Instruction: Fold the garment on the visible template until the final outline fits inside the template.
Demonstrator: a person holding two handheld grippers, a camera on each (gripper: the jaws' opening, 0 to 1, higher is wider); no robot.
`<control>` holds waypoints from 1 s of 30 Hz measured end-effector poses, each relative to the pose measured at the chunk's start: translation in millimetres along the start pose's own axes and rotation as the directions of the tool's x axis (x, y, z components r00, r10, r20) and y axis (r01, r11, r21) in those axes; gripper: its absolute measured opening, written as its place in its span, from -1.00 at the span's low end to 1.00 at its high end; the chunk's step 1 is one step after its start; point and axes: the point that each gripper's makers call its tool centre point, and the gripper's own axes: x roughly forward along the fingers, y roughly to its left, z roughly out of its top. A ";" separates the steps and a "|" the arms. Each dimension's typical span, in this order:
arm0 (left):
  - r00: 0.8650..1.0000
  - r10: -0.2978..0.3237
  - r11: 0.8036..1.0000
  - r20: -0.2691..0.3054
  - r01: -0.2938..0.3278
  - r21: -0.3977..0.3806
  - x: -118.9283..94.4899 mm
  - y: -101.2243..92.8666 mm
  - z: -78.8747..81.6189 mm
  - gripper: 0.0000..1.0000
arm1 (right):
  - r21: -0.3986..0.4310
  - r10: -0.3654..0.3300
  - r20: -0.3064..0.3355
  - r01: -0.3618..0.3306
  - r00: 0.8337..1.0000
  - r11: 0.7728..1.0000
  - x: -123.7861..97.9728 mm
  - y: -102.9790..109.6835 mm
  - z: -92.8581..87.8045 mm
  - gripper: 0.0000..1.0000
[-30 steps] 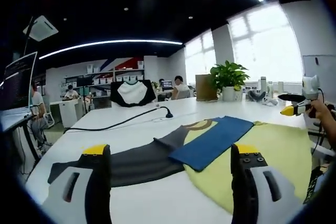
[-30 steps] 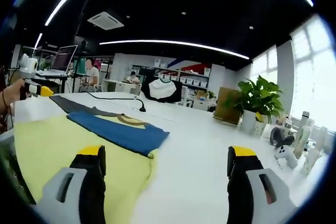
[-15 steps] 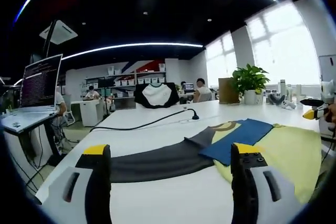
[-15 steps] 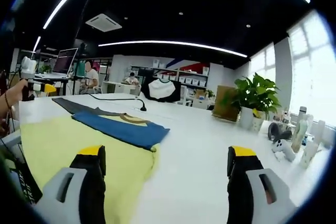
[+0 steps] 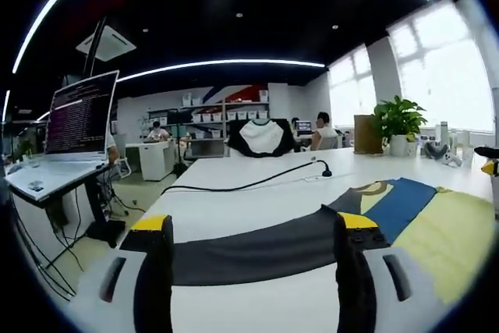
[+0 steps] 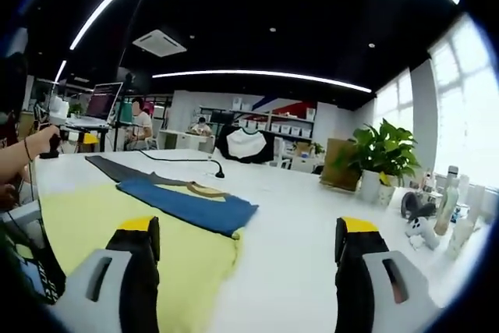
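The garment lies flat on the white table [image 5: 234,204]. It has a yellow body [image 5: 452,228], a brown collar [image 5: 373,188], and a blue sleeve [image 5: 401,204] folded across the chest. A dark grey sleeve [image 5: 257,251] stretches out to the left. My left gripper [image 5: 253,224] is open, low over the table, with that dark sleeve lying just ahead between its jaws. My right gripper [image 6: 245,228] is open and holds nothing. It hovers beside the yellow body [image 6: 109,220], with the blue sleeve [image 6: 191,204] and dark sleeve [image 6: 117,169] beyond. A person's hand [image 6: 31,154] shows at the left.
A black cable runs to a small desk microphone [image 5: 316,171]. A potted plant [image 6: 378,157] and several bottles and small devices [image 6: 444,208] stand along the window side. A laptop [image 5: 78,118] sits on a side desk, and a chair [image 5: 261,136] stands behind the table.
The left gripper view has swung left along the garment, so the dark sleeve now lies between its jaws and the yellow body sits at the right edge. The right gripper view barely shifted.
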 end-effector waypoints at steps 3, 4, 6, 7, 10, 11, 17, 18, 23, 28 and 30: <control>0.999 0.022 1.000 -0.033 -0.023 -0.017 9.9 17.6 -14.1 0.73 | 0.009 0.002 0.007 -0.002 1.000 1.000 -3.5 -1.6 3.7 0.91; 0.997 0.027 0.999 -0.074 -0.029 -0.025 12.5 22.6 -26.0 0.70 | 0.012 0.002 0.009 -0.002 1.000 1.000 -4.6 -1.8 4.6 0.90; 0.996 0.024 0.999 -0.082 -0.027 -0.034 16.0 27.6 -34.7 0.67 | 0.006 -0.004 0.003 0.004 1.000 1.000 -6.3 -3.2 4.7 0.87; 0.996 0.026 0.999 -0.084 -0.029 -0.044 16.5 29.5 -37.4 0.66 | -0.006 -0.011 -0.016 0.011 1.000 1.000 -6.8 -4.7 2.3 0.86; 0.994 0.023 0.998 -0.103 -0.028 -0.054 21.2 33.6 -45.9 0.65 | -0.008 -0.016 -0.022 0.015 1.000 1.000 -7.1 -5.7 1.1 0.86; 0.992 0.031 0.997 -0.120 -0.038 -0.061 22.8 36.2 -50.0 0.65 | -0.001 -0.012 -0.024 0.012 1.000 1.000 -6.8 -5.2 0.4 0.86; 0.984 0.039 0.997 -0.174 -0.050 -0.061 40.0 47.2 -62.7 0.56 | 0.009 0.010 -0.031 -0.010 0.999 1.000 -7.6 -0.1 -0.6 0.85; 0.984 0.040 0.996 -0.176 -0.052 -0.066 42.4 48.7 -63.0 0.54 | 0.013 0.011 -0.031 -0.011 0.999 1.000 -8.1 -0.1 -0.2 0.85; 0.979 0.049 0.993 -0.196 -0.069 -0.099 53.2 55.5 -68.1 0.49 | 0.016 0.009 -0.015 -0.009 1.000 1.000 -10.6 -1.8 5.5 0.84; 0.977 0.047 0.989 -0.208 -0.075 -0.130 60.0 60.2 -74.6 0.37 | 0.024 0.012 -0.010 -0.012 1.000 1.000 -12.4 -1.8 7.9 0.84; 0.967 0.060 0.993 -0.248 -0.083 -0.084 61.2 62.0 -83.0 0.38 | 0.026 0.010 -0.006 -0.010 1.000 1.000 -13.1 -2.0 8.6 0.83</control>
